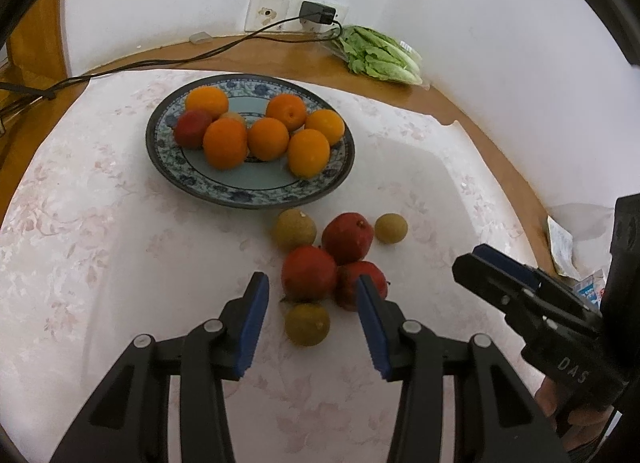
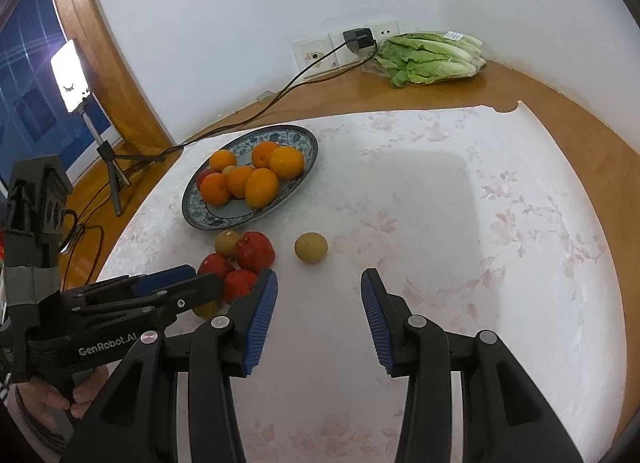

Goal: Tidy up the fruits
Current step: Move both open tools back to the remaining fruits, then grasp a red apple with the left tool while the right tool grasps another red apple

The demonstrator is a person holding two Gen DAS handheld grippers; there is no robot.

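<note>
Fruit lies in two groups on a white flowered cloth [image 2: 460, 223] covering a round wooden table [image 2: 540, 95]. One group fills a blue patterned plate [image 1: 256, 193]: six oranges [image 1: 268, 139] packed together, with one red fruit [image 1: 192, 128] at the plate's left side. Just in front of the plate, loose on the cloth, three red fruits [image 1: 309, 273] touch one another in a cluster. Three small yellow-green round fruits [image 1: 307, 324] sit around that cluster: one touching its far side near the plate, one just apart to its right, one at its near edge.

Left gripper [image 1: 312, 323] hovers above the loose cluster with its blue-padded fingers spread wide, holding nothing; the nearest yellow-green fruit shows between them. Right gripper [image 2: 320, 315] is close beside it on the right, fingers also wide apart and empty, over bare cloth.

At the table's far edge, a bag of lettuce [image 2: 432, 59] rests by the white wall, next to wall sockets with a black charger [image 2: 359, 39] plugged in.
</note>
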